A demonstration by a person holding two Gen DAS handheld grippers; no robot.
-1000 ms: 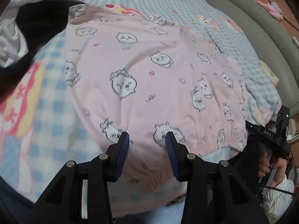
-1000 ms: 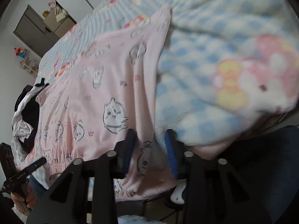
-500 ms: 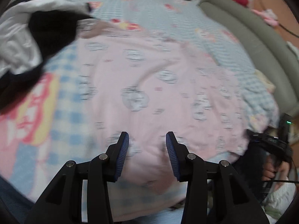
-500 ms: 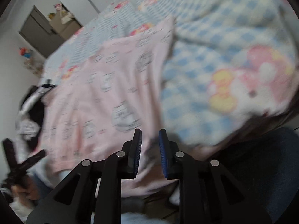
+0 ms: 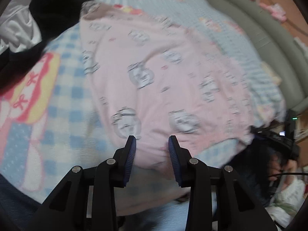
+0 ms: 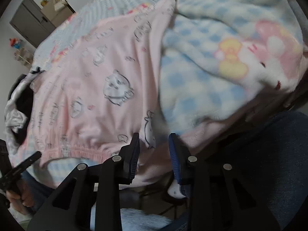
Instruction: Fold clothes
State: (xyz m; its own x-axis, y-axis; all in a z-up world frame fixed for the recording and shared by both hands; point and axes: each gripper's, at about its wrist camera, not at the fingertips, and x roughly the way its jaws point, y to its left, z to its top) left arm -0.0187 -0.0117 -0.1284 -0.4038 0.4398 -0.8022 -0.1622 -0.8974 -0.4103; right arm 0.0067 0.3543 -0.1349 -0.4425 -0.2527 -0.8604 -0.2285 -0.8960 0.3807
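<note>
A pink garment (image 5: 163, 80) printed with white cartoon animals lies spread flat on a blue checked blanket (image 5: 63, 88). It also shows in the right wrist view (image 6: 100, 88), its elastic hem (image 6: 77, 151) nearest me. My left gripper (image 5: 152, 144) is open, jaws either side of the garment's near hem edge, holding nothing. My right gripper (image 6: 154, 142) is open over the garment's near right corner where it meets the blanket (image 6: 202, 80), holding nothing.
A black and white pile of clothes (image 5: 28, 25) lies at the far left of the bed. A grey padded bed edge (image 5: 269, 34) runs along the right. A dark blue chair seat (image 6: 269, 163) is under the right gripper. Cabinets (image 6: 36, 19) stand far behind.
The right gripper closed to a narrow gap half a second ago and has opened wide again. Both views shifted slightly; the left gripper stayed open at the hem.
</note>
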